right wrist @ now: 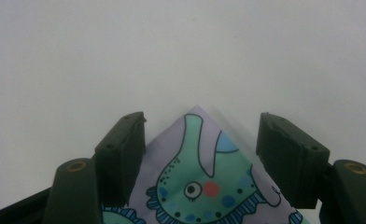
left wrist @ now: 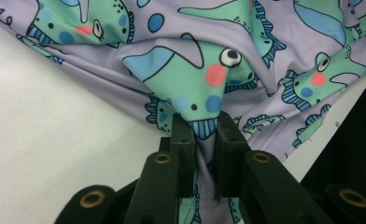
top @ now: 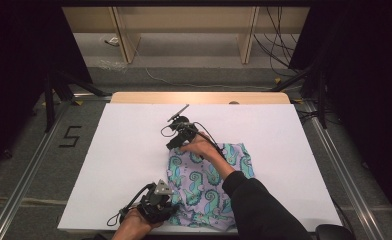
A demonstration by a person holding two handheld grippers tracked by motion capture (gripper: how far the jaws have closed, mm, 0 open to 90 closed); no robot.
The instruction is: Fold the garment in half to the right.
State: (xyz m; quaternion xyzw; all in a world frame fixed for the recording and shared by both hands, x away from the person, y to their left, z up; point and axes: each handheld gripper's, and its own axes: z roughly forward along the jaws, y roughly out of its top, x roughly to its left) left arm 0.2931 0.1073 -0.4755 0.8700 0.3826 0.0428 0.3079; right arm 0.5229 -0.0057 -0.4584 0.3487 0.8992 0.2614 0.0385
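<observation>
Though limp and light, cloth (top: 209, 182) bunches: left gripper (left wrist: 204, 135) pinches a fold; right gripper (right wrist: 202, 140), jaws apart, straddles its corner.

White table (top: 134, 150), wooden shelving (top: 184, 30)

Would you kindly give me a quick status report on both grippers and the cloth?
Left gripper shut on the patterned cloth at near edge. Right gripper open, straddling far corner of cloth, not pinching. White table around it bare; nothing in the way.
</observation>
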